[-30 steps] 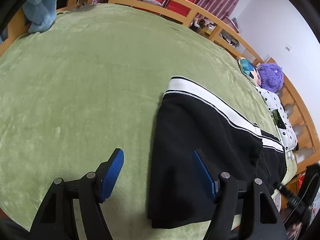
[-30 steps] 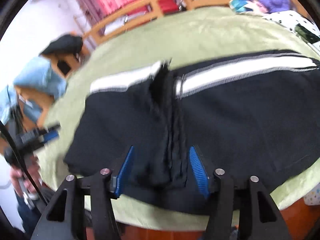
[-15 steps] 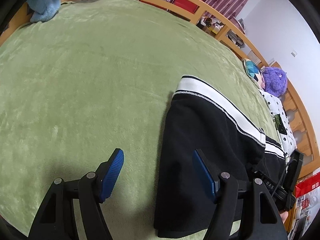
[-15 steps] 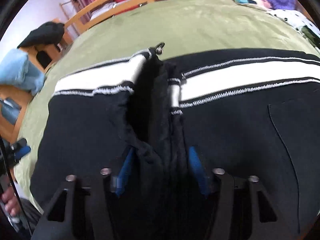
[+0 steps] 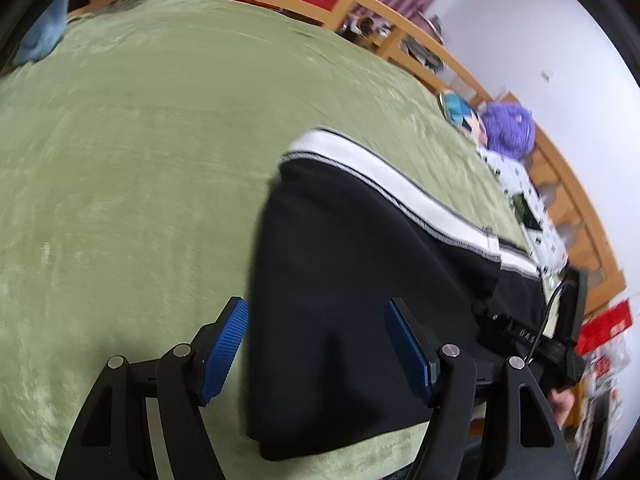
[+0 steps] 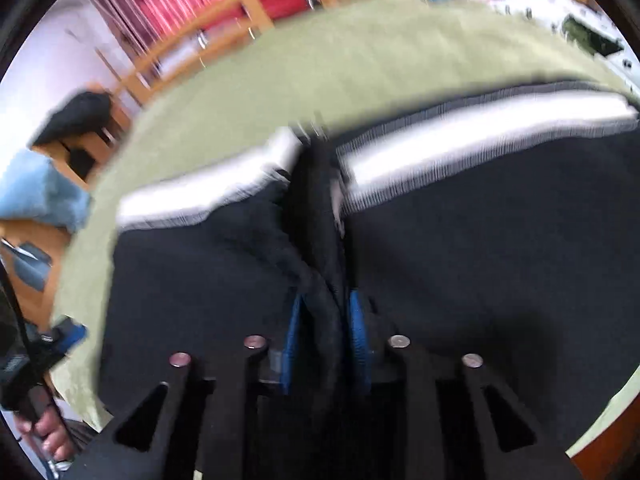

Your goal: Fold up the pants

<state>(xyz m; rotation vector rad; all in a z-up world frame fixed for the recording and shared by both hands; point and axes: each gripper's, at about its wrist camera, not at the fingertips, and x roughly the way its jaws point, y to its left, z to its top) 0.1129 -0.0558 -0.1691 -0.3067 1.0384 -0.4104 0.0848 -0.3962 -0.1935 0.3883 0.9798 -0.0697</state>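
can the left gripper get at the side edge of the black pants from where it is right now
Probably yes. The left gripper is open, with the black pants edge lying flat on the green blanket between its fingers, and nothing covers that edge. The right gripper pinches a bunched fold elsewhere.

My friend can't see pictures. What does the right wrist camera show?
The right gripper pinches a bunched fold of black pants between its blue pads. The pants, with a white waistband, lie on a green blanket. The picture is blurry.
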